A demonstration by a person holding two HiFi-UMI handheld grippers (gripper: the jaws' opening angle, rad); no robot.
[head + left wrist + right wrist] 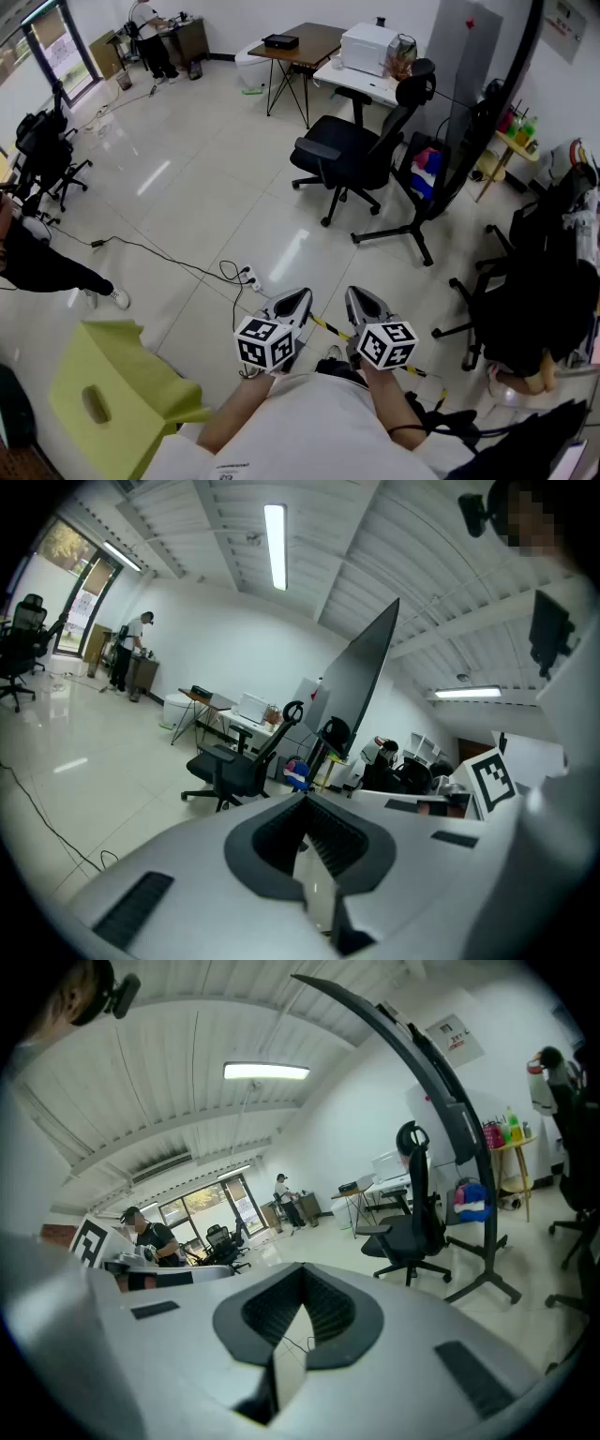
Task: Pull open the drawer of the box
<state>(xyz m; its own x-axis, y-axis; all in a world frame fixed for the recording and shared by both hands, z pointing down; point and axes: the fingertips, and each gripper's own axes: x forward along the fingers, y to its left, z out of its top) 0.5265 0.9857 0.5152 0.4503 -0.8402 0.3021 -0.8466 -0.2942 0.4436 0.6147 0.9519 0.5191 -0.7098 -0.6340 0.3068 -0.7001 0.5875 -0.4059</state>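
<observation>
Two grippers: left gripper [296, 300], right gripper [362, 298]. One green box [112, 394] near left. Perhaps four office chairs [352, 155].

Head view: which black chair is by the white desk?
The centre chair, right beside the desk; the left chair and right chair stand well away.

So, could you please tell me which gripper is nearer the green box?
Left. The left gripper is just right of the box; the right gripper is farther right.
</observation>
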